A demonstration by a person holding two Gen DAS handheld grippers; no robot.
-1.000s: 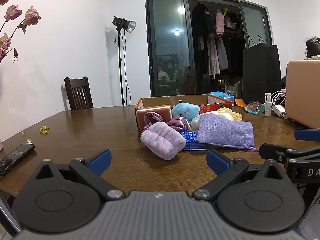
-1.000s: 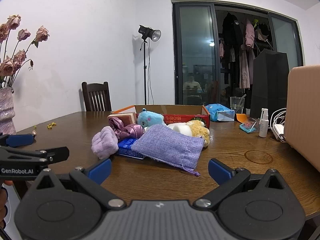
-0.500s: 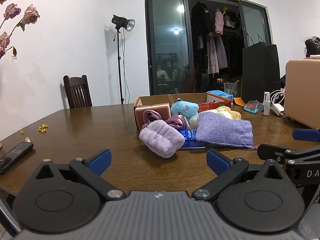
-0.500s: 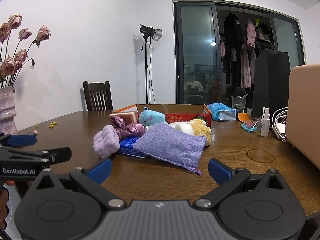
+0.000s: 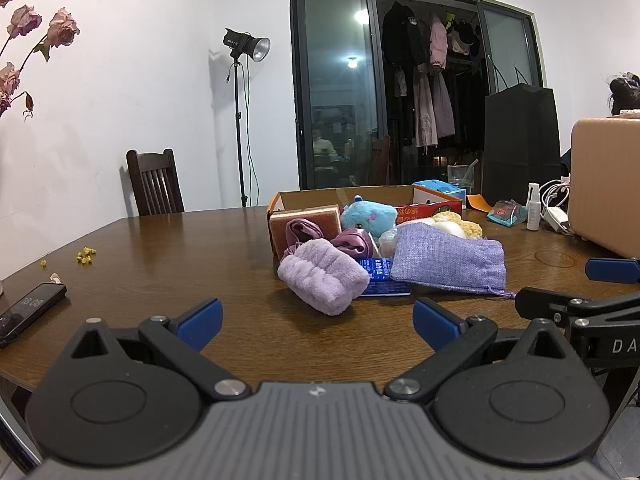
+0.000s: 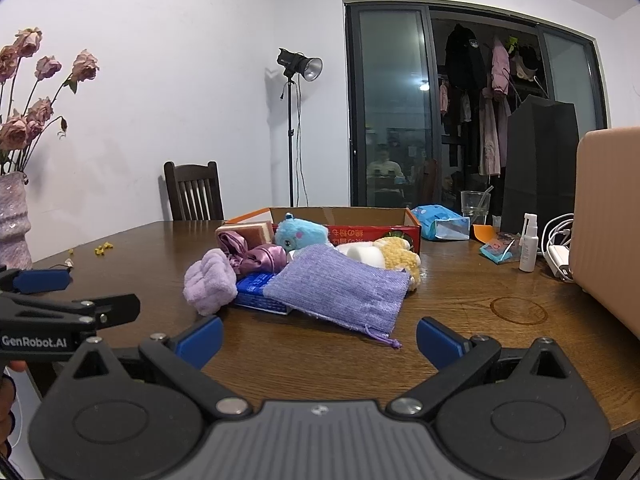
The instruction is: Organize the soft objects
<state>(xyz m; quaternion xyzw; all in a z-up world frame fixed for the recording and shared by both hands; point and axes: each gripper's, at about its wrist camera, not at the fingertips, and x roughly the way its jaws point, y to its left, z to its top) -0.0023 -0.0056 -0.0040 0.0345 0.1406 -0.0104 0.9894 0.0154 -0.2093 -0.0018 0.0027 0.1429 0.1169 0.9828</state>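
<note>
A pile of soft things lies mid-table in front of an open cardboard box. A fluffy lilac roll is at its left. A purple drawstring pouch lies on a blue packet. Behind sit a blue plush toy, satin scrunchies, a sponge and a yellow-white plush. My left gripper and right gripper are both open and hold nothing, short of the pile.
A phone lies at the table's left edge, near yellow crumbs. A vase of dried roses stands left. At the right are a tan case, spray bottle, cables, blue tissue pack and a cup. A chair stands behind.
Both grippers have drifted slightly, so the pile sits a touch closer in the right wrist view. Nothing on the table has moved, and both stay open.
</note>
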